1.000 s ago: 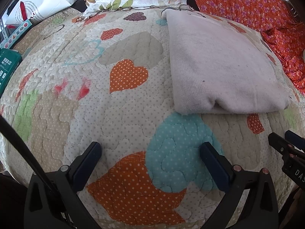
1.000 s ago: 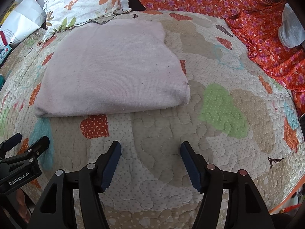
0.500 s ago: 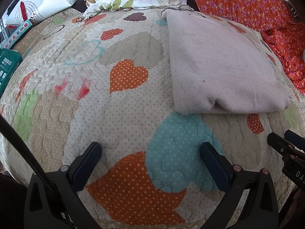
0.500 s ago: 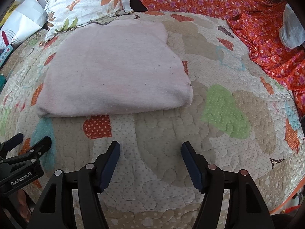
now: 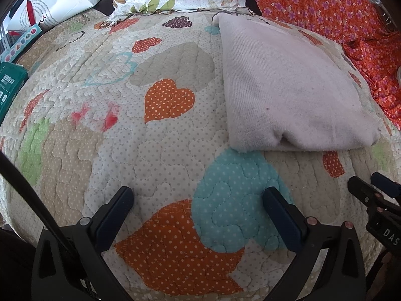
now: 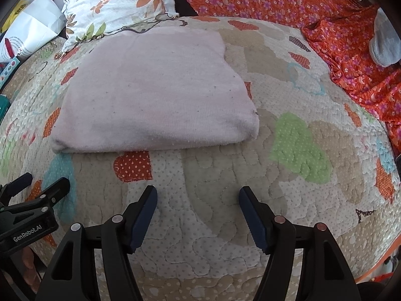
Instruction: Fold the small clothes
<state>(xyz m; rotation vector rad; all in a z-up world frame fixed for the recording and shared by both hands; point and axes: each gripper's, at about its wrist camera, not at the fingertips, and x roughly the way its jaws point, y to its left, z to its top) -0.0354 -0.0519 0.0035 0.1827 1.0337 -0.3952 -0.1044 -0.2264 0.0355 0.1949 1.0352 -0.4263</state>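
Note:
A pale pink garment [image 6: 155, 97] lies folded into a flat rectangle on the patchwork quilt [image 6: 225, 200]; in the left wrist view the same garment [image 5: 288, 92] sits at the upper right, its folded edge toward me. My right gripper [image 6: 198, 195] hovers open over bare quilt just in front of that edge, nothing between its fingers. My left gripper [image 5: 198, 195] is open too, over the teal and orange patches, to the left of and nearer than the garment. Each gripper shows at the other view's edge.
A floral pillow [image 6: 112, 2] lies behind the garment. Orange flowered fabric [image 6: 288, 2] covers the far right, with a grey item [image 6: 386, 45] on it. A white bag [image 5: 57, 0] and green box [image 5: 10, 85] sit at the far left.

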